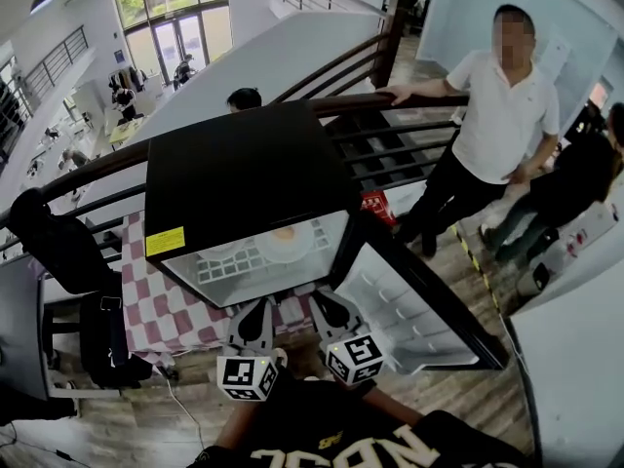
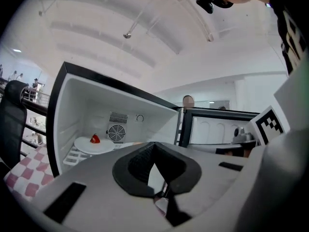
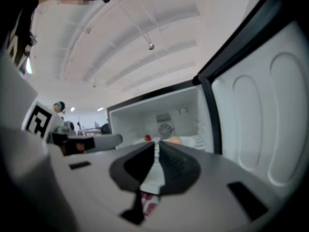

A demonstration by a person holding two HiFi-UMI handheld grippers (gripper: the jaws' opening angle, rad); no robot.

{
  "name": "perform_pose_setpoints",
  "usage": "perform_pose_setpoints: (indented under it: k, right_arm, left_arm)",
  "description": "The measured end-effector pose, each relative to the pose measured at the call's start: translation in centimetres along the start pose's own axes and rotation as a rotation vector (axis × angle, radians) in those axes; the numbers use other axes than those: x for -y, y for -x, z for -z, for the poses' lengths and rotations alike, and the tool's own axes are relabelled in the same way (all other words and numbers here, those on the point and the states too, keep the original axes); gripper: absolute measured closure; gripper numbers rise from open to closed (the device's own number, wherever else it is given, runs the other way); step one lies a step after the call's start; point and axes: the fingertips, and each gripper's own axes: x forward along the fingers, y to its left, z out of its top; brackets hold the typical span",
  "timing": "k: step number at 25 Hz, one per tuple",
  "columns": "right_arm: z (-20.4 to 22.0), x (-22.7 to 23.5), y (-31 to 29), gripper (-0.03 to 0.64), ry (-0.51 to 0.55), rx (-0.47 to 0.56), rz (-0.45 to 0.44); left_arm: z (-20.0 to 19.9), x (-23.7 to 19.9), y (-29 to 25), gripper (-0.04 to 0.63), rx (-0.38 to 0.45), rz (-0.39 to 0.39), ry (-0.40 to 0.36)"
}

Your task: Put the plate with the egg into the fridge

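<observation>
A small black fridge (image 1: 234, 164) stands with its door (image 1: 419, 300) swung open to the right. On its wire shelf lies a white plate (image 1: 292, 252) with the egg (image 1: 284, 234) on it, which the right gripper view shows as an egg (image 3: 175, 140) deep inside. A second white plate (image 2: 91, 146) on the shelf's left carries a small red thing (image 2: 95, 139). My left gripper (image 1: 258, 305) (image 2: 154, 145) and right gripper (image 1: 322, 300) (image 3: 157, 144) hang side by side just in front of the opening, apart from both plates. Both are shut with nothing in them.
The fridge sits on a table with a red-and-white checked cloth (image 1: 166, 310). A black chair (image 1: 68, 252) stands at the left. A person in a white shirt (image 1: 497, 115) leans on the dark railing (image 1: 370, 100) behind; another crouches at the right.
</observation>
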Motion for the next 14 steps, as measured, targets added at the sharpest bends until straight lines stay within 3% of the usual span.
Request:
perform_pose_setpoints:
  k: [7, 14]
  right_arm:
    - [1.0, -0.7, 3.2, 0.575, 0.024, -0.015, -0.005]
    - [2.3, 0.0, 6.8, 0.575, 0.01, -0.034, 0.019]
  left_arm:
    - [-0.4, 2.4, 2.3, 0.574, 0.082, -0.012, 0.014]
    - [1.4, 6.7, 3.8, 0.574, 0.05, 0.05, 0.037]
